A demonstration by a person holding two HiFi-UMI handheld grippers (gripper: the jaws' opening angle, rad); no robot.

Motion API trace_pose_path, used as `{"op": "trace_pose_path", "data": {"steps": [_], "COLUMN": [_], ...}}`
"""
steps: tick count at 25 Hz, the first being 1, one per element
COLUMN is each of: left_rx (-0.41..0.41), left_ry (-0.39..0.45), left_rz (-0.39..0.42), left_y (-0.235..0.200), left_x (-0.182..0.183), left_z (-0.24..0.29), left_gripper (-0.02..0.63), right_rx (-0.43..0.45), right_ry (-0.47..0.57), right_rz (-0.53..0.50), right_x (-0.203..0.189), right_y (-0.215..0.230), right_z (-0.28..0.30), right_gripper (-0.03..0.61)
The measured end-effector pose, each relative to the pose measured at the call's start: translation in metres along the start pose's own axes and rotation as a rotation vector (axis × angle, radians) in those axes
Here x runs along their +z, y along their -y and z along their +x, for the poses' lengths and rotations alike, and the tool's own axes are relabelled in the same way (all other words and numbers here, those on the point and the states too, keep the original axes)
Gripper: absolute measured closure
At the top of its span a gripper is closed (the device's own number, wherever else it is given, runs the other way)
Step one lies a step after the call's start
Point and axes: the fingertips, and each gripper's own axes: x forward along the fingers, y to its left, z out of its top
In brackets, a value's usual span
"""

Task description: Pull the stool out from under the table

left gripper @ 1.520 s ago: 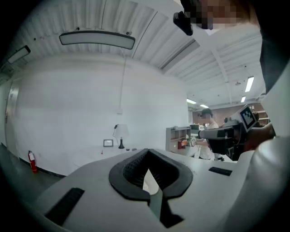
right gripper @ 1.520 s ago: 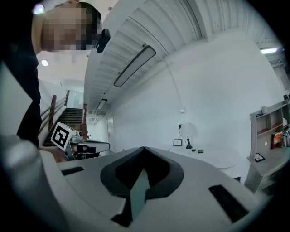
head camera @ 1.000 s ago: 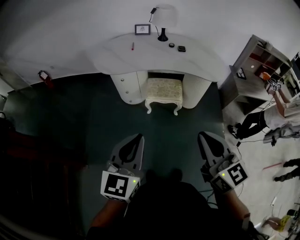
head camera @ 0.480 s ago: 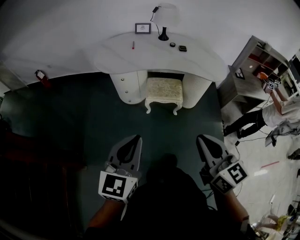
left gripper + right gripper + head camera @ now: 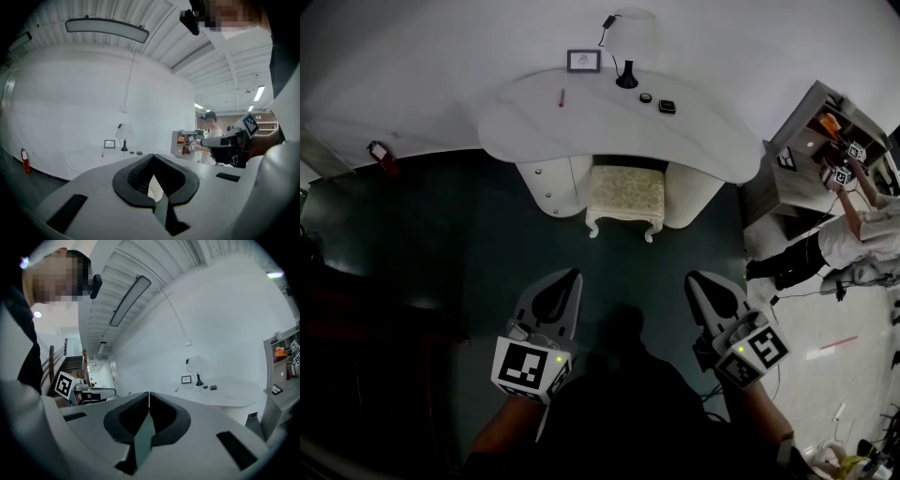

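Dark teal flooring (image 5: 469,244) meets a plain white wall at the far side of the room. Against that wall stands a white table (image 5: 534,122) with a smooth, curved, kidney-shaped top and two rounded drawer pedestals.

The stool (image 5: 625,192) sits in the gap between the pedestals, its far part under the tabletop and its near edge sticking out. It has a square cream cushion with a faint pattern and white curved legs.

On the tabletop are a small framed picture (image 5: 584,61) whose print is too small to read, a black lamp base (image 5: 626,75), a red pen (image 5: 562,97) and two small dark objects (image 5: 657,102).

A red fire extinguisher (image 5: 380,153) stands at the far left. At the right is a grey shelf unit (image 5: 811,141), with another person (image 5: 853,234) beside it.

Near the viewer, well apart from the stool, the left gripper (image 5: 570,277) and right gripper (image 5: 696,279) point toward the table. Both are pale grey plastic with black ribbed pads, and each carries a cube with black-and-white square markers. Each gripper is clenched, its jaws pressed together on nothing.
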Motion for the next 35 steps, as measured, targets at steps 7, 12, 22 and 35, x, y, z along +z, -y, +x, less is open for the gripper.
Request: {"op": "trace_pose_path", "data": {"steps": [7,12,22,35], "left_rx": [0.02,0.058,0.046,-0.019], "left_ry": [-0.016,-0.03,-0.068,-0.039], "left_rz": [0.01,0.012,-0.035,-0.062], "left_y": [-0.019,-0.031,-0.062,-0.156], "left_x": [0.019,0.024,0.021,0.012], "left_z": [0.073,0.111,0.167,0.23], "left_gripper": [0.603,0.603,0.603,0.603], "right_rx": [0.034,0.058,0.07,-0.006], "right_ry": [-0.051,-0.071,-0.139,-0.199], "right_rz": [-0.02,-0.014,0.034,0.04], "right_x": [0.008,0.01,0.003,0.0], "right_y": [0.07,0.11,0.148,0.169], "right_z": [0.043,0.066,0.119,0.223], "right_gripper": [0.561,0.561,0.56,0.56]}}
